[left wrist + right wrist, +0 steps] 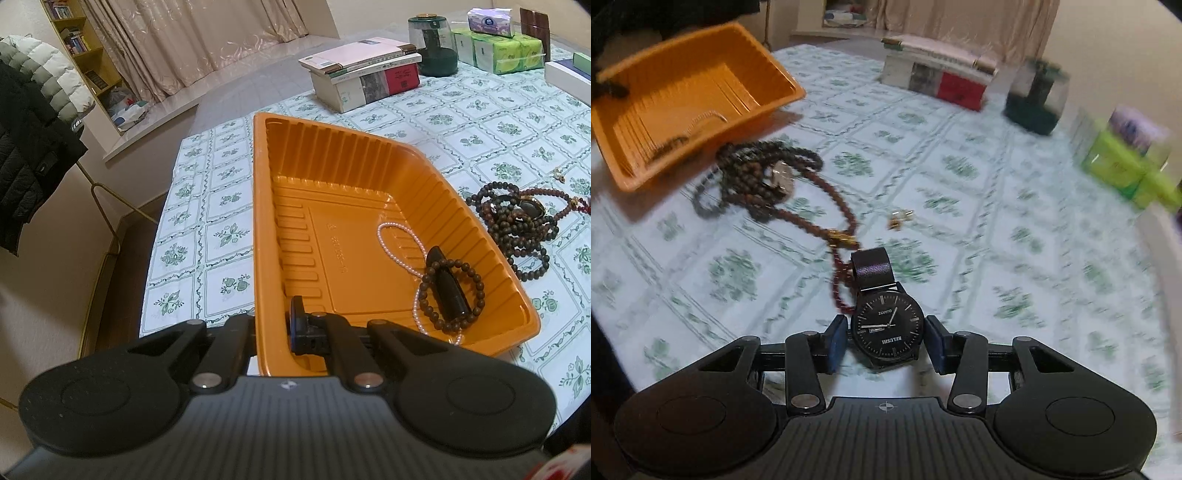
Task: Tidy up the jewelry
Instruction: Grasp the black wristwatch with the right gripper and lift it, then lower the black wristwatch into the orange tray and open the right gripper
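Note:
An orange plastic tray holds a pearl necklace, a brown bead bracelet and a dark stone piece. My left gripper is shut on the tray's near wall, one finger inside, one outside. The tray appears tilted in the blurred right wrist view. My right gripper is shut on a black watch, pads at the sides of its case. On the cloth lie a pile of dark bead strands, a red bead necklace and a small gold piece.
A stack of books, a green-lidded jar, green tissue packs and a white box stand at the table's far side. The table's left edge drops to the floor. Jackets hang at left.

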`<state>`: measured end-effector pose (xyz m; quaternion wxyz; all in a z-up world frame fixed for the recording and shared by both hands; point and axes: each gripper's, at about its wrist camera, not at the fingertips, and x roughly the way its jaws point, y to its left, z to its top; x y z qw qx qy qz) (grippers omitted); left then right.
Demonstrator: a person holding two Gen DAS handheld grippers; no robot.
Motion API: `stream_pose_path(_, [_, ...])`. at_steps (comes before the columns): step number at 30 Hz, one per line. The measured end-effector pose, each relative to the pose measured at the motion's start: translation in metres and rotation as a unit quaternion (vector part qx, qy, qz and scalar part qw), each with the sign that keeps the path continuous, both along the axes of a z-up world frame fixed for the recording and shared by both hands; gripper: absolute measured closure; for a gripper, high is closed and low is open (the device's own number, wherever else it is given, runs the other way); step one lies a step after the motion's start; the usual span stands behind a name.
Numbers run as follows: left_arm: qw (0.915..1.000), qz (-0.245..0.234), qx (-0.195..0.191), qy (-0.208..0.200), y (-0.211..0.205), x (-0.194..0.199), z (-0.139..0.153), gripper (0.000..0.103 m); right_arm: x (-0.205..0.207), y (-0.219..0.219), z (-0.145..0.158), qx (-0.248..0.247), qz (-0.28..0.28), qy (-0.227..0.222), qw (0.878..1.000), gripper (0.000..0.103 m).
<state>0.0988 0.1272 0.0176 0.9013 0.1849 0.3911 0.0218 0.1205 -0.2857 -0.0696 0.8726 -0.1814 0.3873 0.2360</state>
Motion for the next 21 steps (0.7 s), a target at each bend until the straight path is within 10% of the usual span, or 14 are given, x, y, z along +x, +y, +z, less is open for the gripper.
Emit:
stream_pose_path(9, [1.0000,-0.002,0.000,0.000,0.000,0.000,0.000,0.100,0.004,-0.006,0.019,-0.020,-0.062,-0.061,0.996,0.059])
stream_pose_path(21, [1.0000,-0.005,-0.002,-0.002,0.000,0.001,0.001,0.100,0.009,0.069,0.060,0.040,0.011,-0.100,0.994,0.059])
